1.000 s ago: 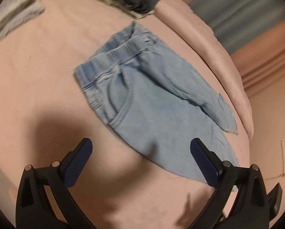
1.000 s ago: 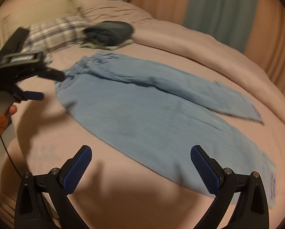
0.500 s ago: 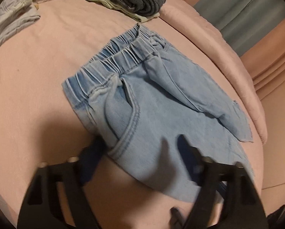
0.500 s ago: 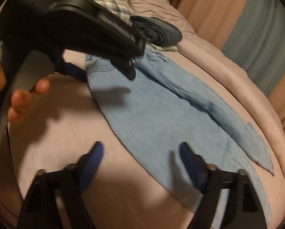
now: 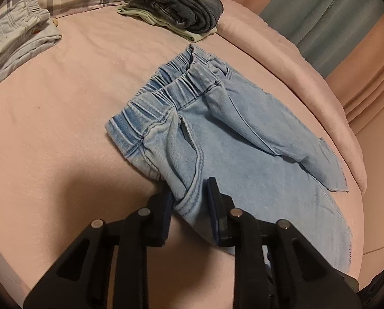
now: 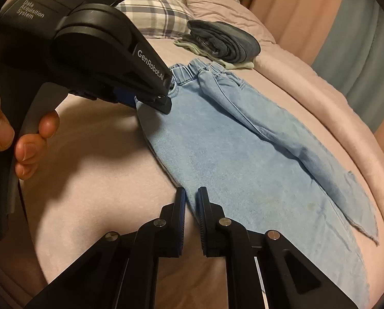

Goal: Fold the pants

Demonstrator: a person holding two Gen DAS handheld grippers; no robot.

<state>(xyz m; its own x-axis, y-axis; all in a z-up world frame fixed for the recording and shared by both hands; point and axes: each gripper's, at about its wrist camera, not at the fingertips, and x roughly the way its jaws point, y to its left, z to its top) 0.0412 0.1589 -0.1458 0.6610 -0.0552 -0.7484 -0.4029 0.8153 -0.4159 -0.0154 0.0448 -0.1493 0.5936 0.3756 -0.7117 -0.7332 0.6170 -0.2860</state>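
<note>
Light blue denim pants (image 5: pixel 243 159) on the pink bedsheet (image 5: pixel 63 103) are pinched at the near edge by both just-closed grippers, the left gripper (image 5: pixel 189 193) near the waistband and the right gripper (image 6: pixel 191 195) lower down.

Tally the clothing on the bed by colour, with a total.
Light blue denim pants, spread out: 1
Dark grey-blue folded jeans, on the far stack: 1
Pale green folded garment, under the dark jeans: 1
Pale blue-grey garment, at the left edge: 1
Total: 4
</note>
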